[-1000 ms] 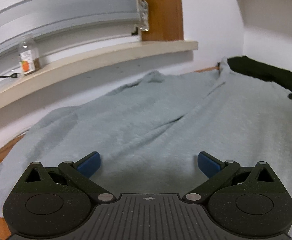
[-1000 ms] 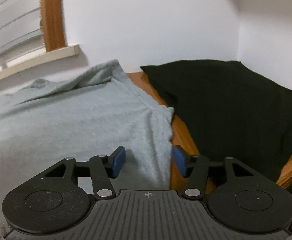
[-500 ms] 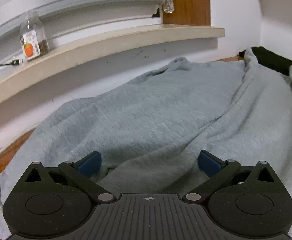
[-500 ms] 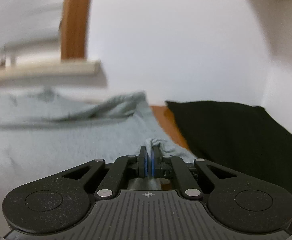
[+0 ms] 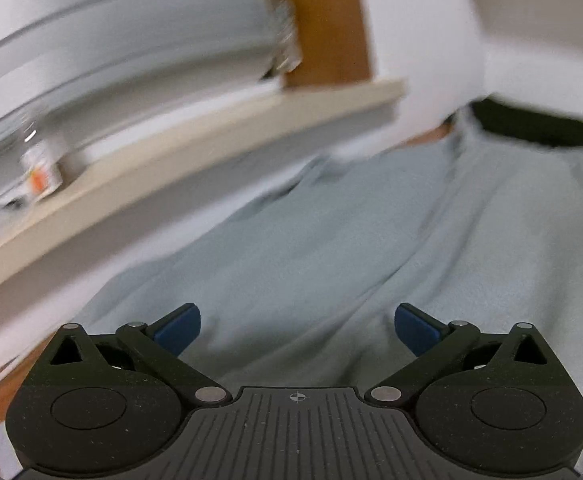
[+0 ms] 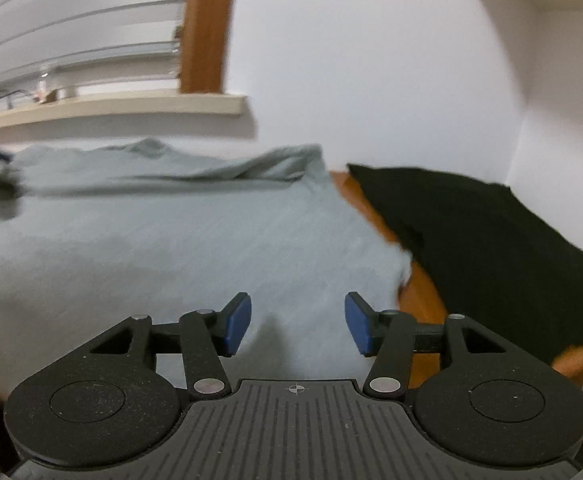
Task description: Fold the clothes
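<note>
Grey garment (image 6: pixel 179 240) lies spread across a wooden table (image 6: pixel 419 296), beside a black cloth (image 6: pixel 491 240) under a windowsill (image 5: pixel 211 136). Left tool (image 5: pixel 297 326) gapes wide, right tool (image 6: pixel 297 326) partly open; both empty above the fabric.

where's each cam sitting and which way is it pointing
Left wrist: on the left gripper, looking along its open fingers over the grey garment toward the sill.
Right wrist: on the right gripper, fingers open, facing the garment's edge, the black cloth and the wall.
Both show the garment, sill and black cloth; no hand shows.
</note>
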